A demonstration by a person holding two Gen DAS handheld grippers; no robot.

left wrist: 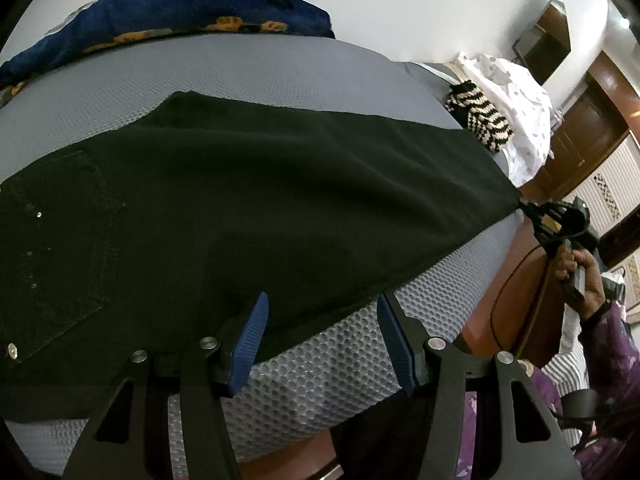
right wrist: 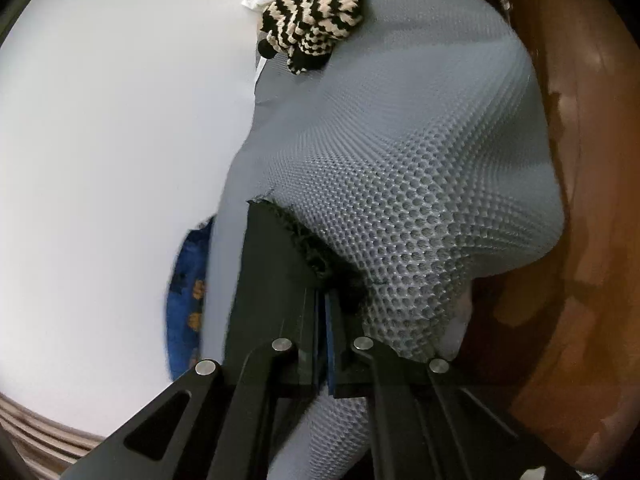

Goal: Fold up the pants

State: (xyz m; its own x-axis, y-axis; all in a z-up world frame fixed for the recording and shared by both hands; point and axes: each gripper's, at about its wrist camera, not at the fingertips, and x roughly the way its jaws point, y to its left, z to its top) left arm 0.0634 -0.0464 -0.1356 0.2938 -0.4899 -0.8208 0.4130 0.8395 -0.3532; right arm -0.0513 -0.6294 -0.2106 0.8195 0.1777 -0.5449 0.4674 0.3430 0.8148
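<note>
Pants (left wrist: pixel 240 200) of black denim are spread flat across the grey mesh-covered mattress (left wrist: pixel 280 68), the seat end with a stitched back pocket (left wrist: pixel 60 248) lying at the left of the left wrist view and the leg stretching away to the right. The far hem of that leg is pulled to a point past the mattress edge, where it is pinched by the right claw (left wrist: pixel 528 208), which is held by a hand (left wrist: pixel 580 272) in a purple patterned sleeve.

In the right wrist view the right claw (right wrist: pixel 324 304) is seen clamped tight: the two blue pads are pressed together with no gap between them, and the frayed black hem (right wrist: pixel 308 248) is caught between them, bunched just ahead of the fingertips and lying against the mesh mattress (right wrist: pixel 400 160).

The left claw (left wrist: pixel 320 332) is held wide apart, its blue ribbed pads (left wrist: pixel 250 340) well separated and nothing gripped between them. The left pad is seen over the near edge of the pants, the right pad over bare mesh at the mattress side; whether either pad touches the fabric cannot be told.

A blue blanket with orange print (left wrist: pixel 160 20) lies along the far side of the bed, and a black-and-cream zigzag knit (left wrist: pixel 480 116) rests beside a white spotted cloth (left wrist: pixel 516 96) at the far right corner.
</note>
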